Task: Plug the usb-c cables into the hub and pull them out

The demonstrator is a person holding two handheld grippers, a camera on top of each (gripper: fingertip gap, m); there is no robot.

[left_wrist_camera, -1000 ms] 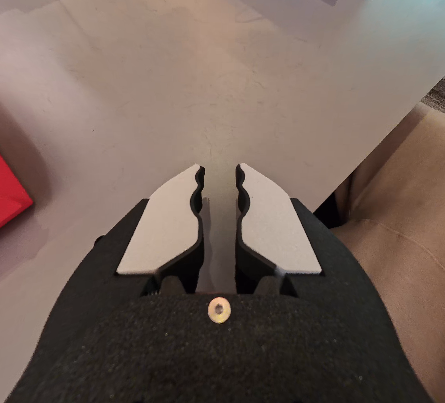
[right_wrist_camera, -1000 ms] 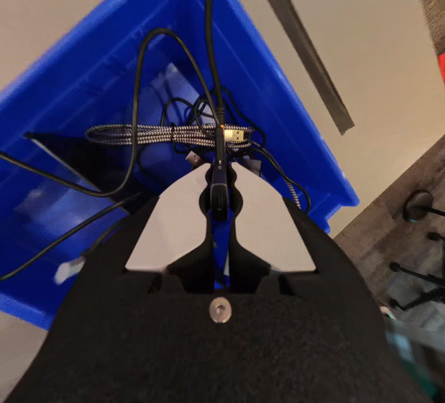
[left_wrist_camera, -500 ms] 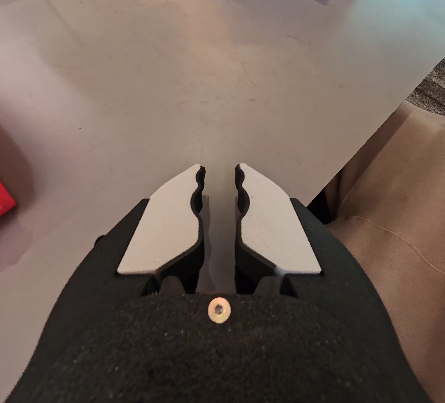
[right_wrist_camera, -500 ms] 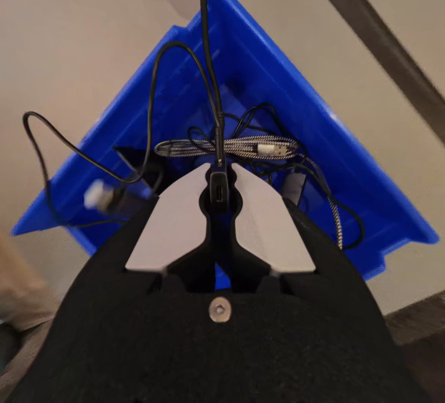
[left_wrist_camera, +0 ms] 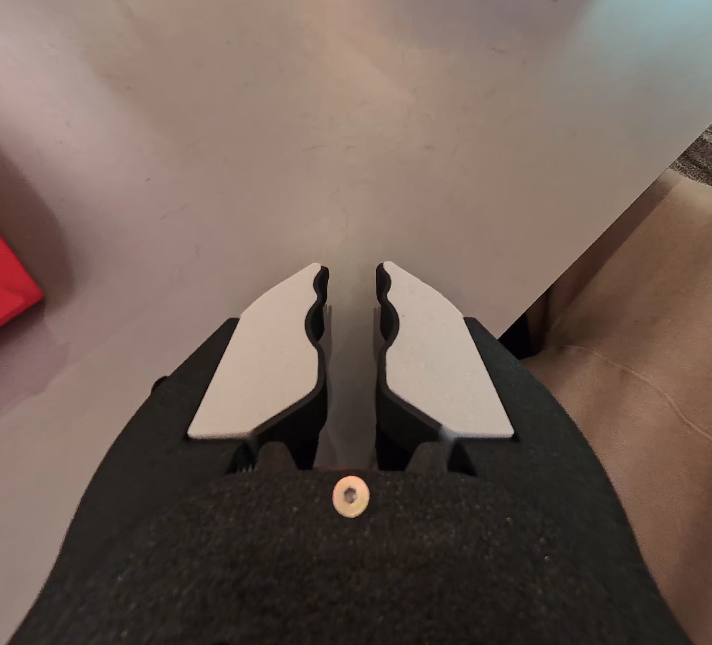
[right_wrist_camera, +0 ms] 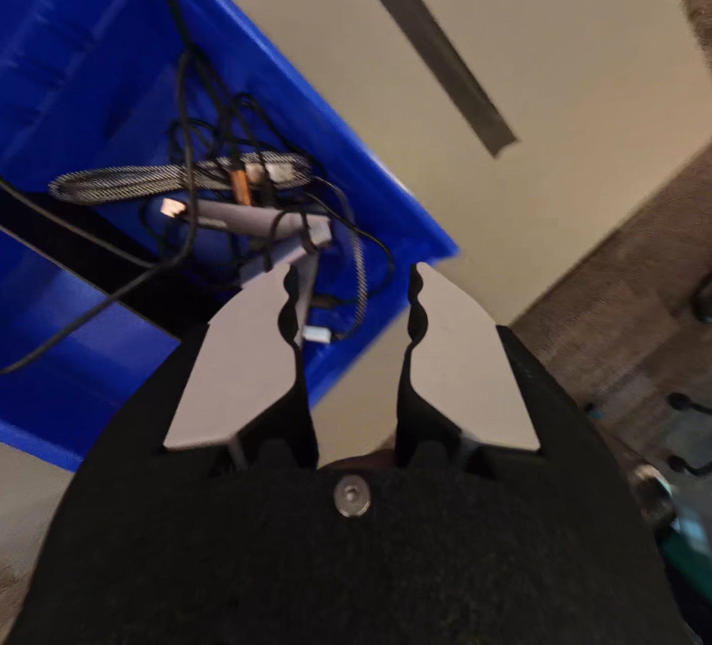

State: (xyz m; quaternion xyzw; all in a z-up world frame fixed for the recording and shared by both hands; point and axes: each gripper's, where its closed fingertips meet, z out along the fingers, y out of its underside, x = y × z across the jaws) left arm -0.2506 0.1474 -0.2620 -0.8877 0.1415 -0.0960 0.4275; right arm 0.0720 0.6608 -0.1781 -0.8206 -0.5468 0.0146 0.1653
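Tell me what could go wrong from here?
The cables in the blue bin lie knotted together, so lifting one may drag the rest out. The right hand-held gripper is open and empty above the bin's edge; it could snag a loop. The picture is blurred, so aiming at a plug looks hard.

Open tabletop on the left, a crowded bin on the right

Ahead of our left gripper the table lies bare — only a red object at the far left and the table edge on the right hem it in. Before our right gripper, a blue bin is choked with tangled cables — bare table lies to its right.
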